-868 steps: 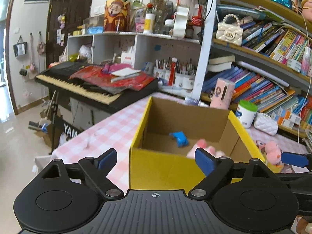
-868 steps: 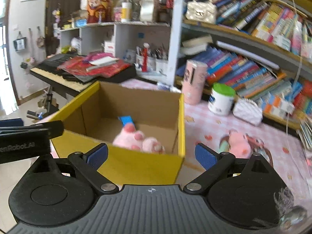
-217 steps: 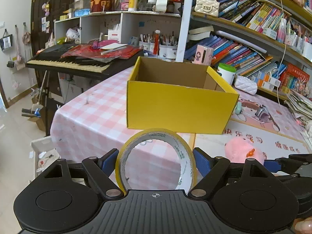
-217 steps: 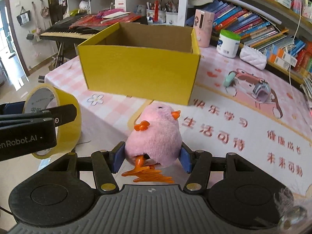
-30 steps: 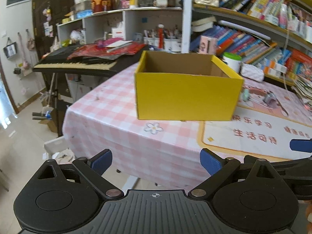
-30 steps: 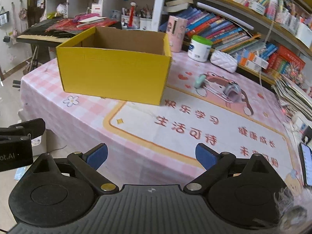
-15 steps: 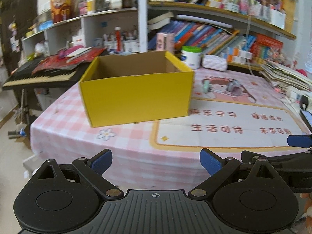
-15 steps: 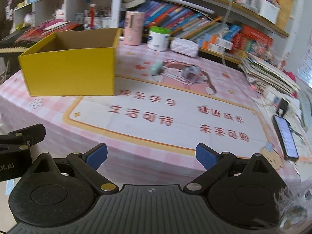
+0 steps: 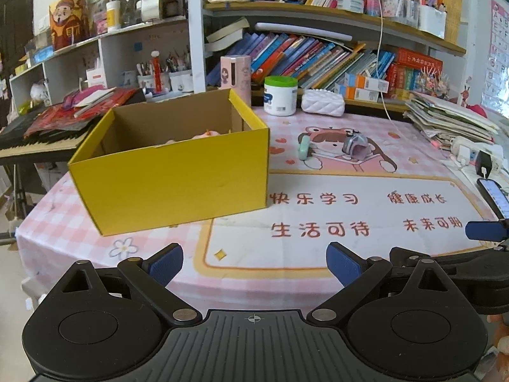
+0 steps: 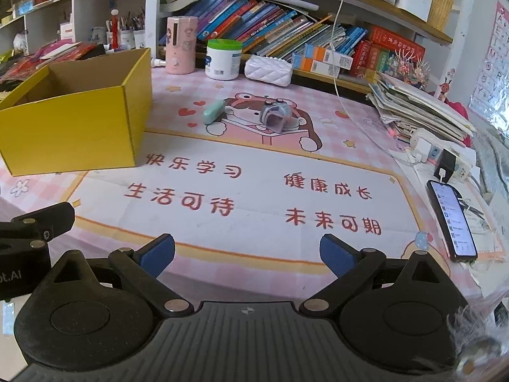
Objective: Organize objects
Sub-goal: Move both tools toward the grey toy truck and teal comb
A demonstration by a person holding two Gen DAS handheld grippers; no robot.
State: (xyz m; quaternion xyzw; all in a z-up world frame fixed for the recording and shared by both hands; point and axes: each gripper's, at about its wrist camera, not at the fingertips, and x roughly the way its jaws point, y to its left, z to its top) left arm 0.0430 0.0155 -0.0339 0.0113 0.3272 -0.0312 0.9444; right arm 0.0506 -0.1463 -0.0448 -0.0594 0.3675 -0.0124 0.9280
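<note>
Both tools are empty, jaws spread: left gripper [image 9: 254, 264]; right gripper [image 10: 247, 253]; beyond, across the mat, the mint-green case [image 10: 213, 112] lies angled up-right beside the small grey toy [image 10: 274, 115], nearer the right gripper; yellow box [image 10: 76, 127] sits left.

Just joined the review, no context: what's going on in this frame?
A person holds two tools over a table, sorting loose items into a yellow box. Left tool and right tool are both open and empty. Something pink shows over the box rim. A mint green item and a small grey toy remain on the mat.
</note>
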